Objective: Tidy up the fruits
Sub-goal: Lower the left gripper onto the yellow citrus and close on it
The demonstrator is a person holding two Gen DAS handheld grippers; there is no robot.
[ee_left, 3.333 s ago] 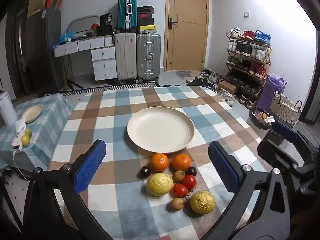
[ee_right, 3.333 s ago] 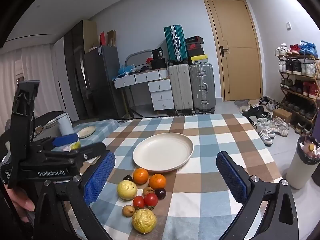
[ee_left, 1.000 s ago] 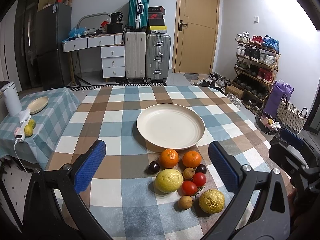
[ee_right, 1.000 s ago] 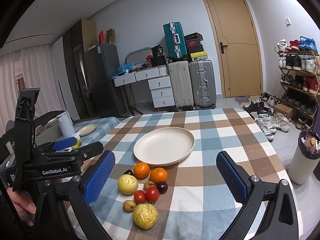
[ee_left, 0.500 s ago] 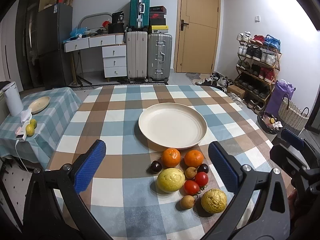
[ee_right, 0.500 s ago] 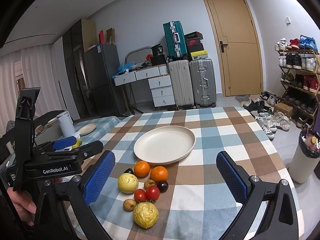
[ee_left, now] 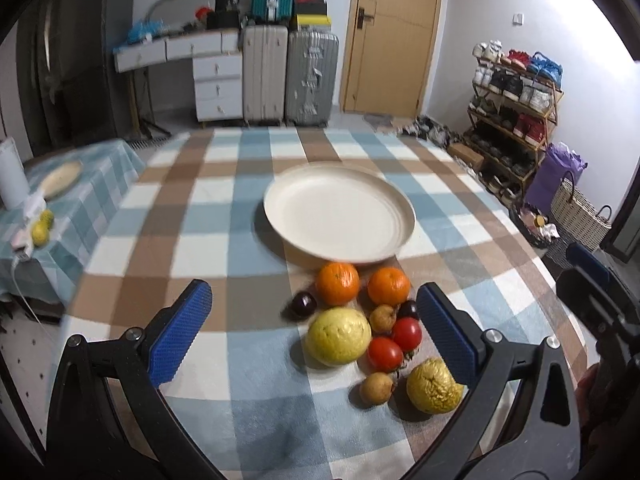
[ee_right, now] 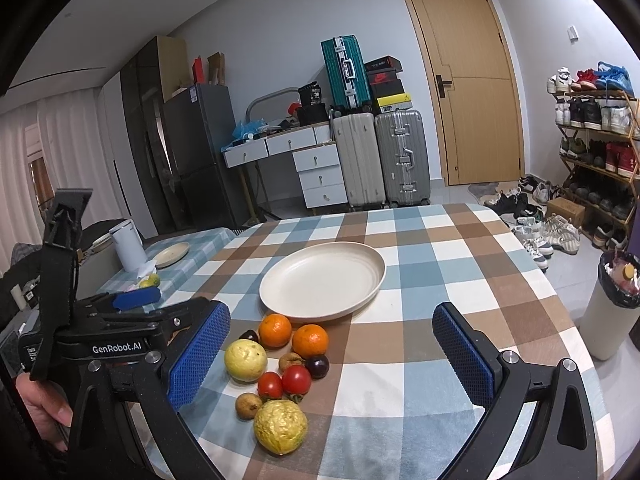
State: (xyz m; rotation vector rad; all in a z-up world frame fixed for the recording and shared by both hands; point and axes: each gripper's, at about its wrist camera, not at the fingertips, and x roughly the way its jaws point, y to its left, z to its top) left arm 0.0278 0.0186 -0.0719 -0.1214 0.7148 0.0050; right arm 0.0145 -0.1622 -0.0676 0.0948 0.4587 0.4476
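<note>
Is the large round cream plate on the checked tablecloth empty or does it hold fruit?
Empty. The large round cream plate shows only bare surface; all the fruits lie beside it on the checked tablecloth.

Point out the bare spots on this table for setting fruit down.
The plate is empty. Bare cloth lies to its right toward the table edge. It is crowded just in front of the plate, where the fruit cluster sits.

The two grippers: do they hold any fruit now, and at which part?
Nothing is held. Left gripper and right gripper both have open jaws above the table.
</note>
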